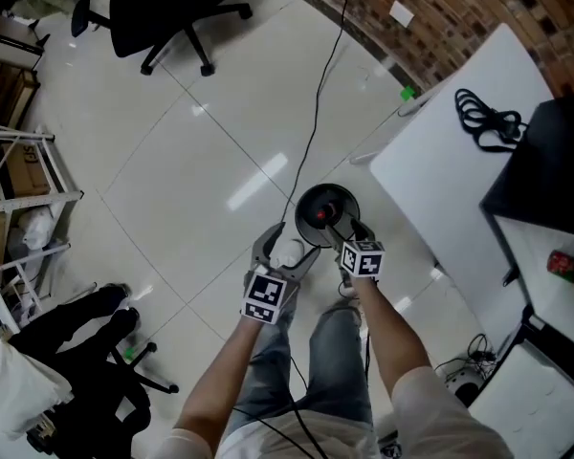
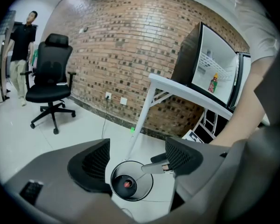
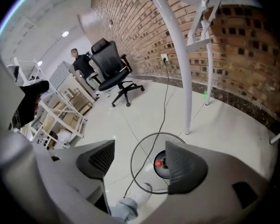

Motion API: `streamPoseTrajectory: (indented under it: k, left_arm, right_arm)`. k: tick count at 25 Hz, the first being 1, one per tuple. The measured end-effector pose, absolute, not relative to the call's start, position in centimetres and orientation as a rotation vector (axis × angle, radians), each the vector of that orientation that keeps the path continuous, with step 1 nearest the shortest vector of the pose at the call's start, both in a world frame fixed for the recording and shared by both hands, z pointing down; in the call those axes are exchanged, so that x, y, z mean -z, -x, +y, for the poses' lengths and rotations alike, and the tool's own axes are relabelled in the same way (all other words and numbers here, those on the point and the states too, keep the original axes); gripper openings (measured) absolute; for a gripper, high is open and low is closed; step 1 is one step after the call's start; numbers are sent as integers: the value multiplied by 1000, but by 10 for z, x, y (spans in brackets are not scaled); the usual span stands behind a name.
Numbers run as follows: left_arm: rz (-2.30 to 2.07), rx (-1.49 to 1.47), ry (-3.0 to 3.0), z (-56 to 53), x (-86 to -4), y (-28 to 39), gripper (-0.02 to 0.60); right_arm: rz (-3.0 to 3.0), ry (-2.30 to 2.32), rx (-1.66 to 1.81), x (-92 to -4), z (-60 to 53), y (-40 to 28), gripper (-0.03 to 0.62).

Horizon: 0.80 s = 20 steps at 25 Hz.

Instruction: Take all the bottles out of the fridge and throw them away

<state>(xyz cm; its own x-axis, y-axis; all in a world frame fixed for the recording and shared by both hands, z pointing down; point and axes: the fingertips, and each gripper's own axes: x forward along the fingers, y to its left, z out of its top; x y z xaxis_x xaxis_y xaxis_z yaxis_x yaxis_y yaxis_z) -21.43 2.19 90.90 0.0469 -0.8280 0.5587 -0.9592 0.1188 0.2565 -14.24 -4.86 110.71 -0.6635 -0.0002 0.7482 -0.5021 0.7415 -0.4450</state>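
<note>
Currently a red-capped bottle (image 1: 320, 214) lies at the bottom of the wire bin (image 1: 327, 189) on the floor, directly under the tool tips, touching neither tool.

- Right tool (image 1: 351, 233): over the rim at the bin's 5 o'clock. Jaws spread wide with nothing between the pads. In the right gripper view the red cap shows just beside the right jaw.
- Left tool (image 1: 289, 247): just outside the rim at 7 o'clock. Jaws also spread and empty, with the bin framed in the gap.
- Second bottle (image 2: 213, 84): upright inside the open fridge (image 2: 191, 55) on the white counter (image 1: 450, 161), at 3 o'clock, well apart from both tools.
- Pose: both forearms reach forward from 6 o'clock, side by side. Both tools are angled down at the bin, marker cubes facing up.
</note>
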Motion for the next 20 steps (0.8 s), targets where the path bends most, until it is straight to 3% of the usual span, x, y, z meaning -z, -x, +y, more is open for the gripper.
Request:
streamPoseTrajectory:
  k: [9, 17, 20]
  left_arm:
    - [-1800, -245, -1830, 9, -801, 196, 359]
    - [-1865, -133, -1988, -10, -668, 201, 359]
    - [-1869, -49, -2076, -27, -603, 184, 359]
  right_arm:
    - [-2341, -253, -706, -935, -37, 125, 370]
    - [-2643, -475, -604, -740, -70, 97, 370]
    - [-2739, -698, -710, -661, -91, 62, 368]
